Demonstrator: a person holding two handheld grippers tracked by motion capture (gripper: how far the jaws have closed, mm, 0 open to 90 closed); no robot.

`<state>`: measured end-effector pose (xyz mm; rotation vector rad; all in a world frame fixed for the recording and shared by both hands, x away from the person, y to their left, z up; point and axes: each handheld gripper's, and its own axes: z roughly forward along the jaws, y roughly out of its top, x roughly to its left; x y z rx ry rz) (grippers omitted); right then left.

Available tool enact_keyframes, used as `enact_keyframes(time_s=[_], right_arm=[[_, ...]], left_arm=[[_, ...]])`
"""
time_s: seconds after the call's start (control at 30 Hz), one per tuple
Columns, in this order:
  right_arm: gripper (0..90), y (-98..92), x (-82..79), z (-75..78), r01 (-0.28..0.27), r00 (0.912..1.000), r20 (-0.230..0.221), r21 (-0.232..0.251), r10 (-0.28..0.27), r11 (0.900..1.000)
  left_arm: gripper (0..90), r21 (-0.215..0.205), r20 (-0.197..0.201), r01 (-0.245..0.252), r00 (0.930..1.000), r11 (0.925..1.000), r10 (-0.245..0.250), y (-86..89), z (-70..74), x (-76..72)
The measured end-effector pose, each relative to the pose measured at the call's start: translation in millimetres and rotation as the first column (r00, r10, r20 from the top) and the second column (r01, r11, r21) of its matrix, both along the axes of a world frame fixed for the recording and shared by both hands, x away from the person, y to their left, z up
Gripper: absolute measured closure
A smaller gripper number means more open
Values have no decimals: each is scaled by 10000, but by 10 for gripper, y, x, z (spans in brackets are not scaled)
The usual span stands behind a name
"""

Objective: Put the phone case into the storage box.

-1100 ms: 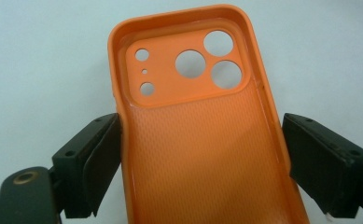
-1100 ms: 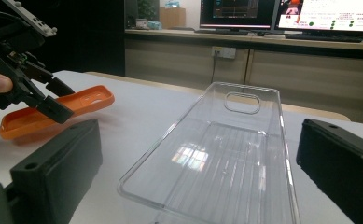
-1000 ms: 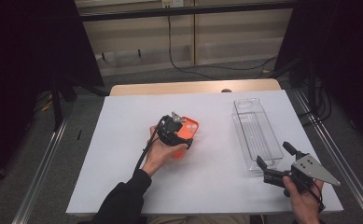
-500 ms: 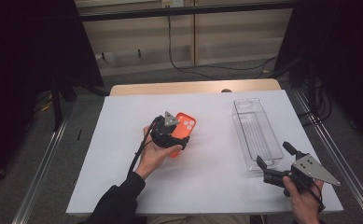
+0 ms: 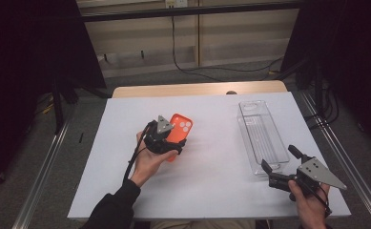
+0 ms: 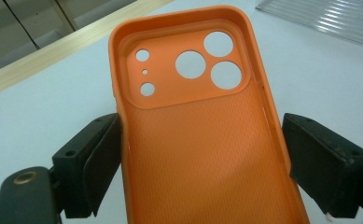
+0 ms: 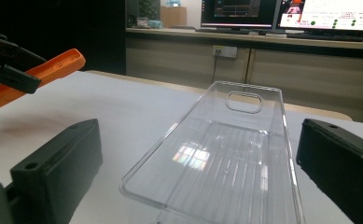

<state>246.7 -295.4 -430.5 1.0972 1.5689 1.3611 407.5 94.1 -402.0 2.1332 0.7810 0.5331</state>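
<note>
An orange phone case (image 5: 180,126) is held off the white table (image 5: 211,191), left of centre, with my left gripper (image 5: 171,143) shut on its long sides. In the left gripper view the case (image 6: 193,140) shows its hollow inside and camera holes, and a black jaw presses on each edge. My right gripper (image 5: 278,157) stands open at the near end of a clear plastic tray (image 5: 262,133) on the right. The right gripper view has the tray (image 7: 226,154) lying between the spread jaws, and the orange case (image 7: 30,81) far off at the left.
A wooden strip (image 5: 197,89) runs along the table's far edge. Metal rails (image 5: 45,167) flank both sides. Cables and dark stands lie on the floor beyond. Bare white surface spreads between the case and the tray.
My left hand has shifted a little left and turned, so the orange case now sticks out to the gripper's upper right. The right gripper has stayed put.
</note>
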Motion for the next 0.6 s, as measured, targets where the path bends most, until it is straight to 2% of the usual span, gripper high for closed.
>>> enact_keyframes(time_s=[0.17, 0.4, 0.6], right_arm=[[1, -2, 2, 0, -21, 10000, -9, -5, 21, 10000], [1, 6, 13, 1, -71, 10000, -41, 61, 71, 10000], [0, 20, 13, 15, -74, 10000, -30, 157, 75, 9998]], left_arm=[[142, -1, -46, -12, 10000, 10000, 12, 68, -35, -68], [142, -266, 72, -152, 9999, 9995, 154, 179, 16, -117], [142, -114, 145, -48, 9999, 9999, 50, 210, -5, -222]])
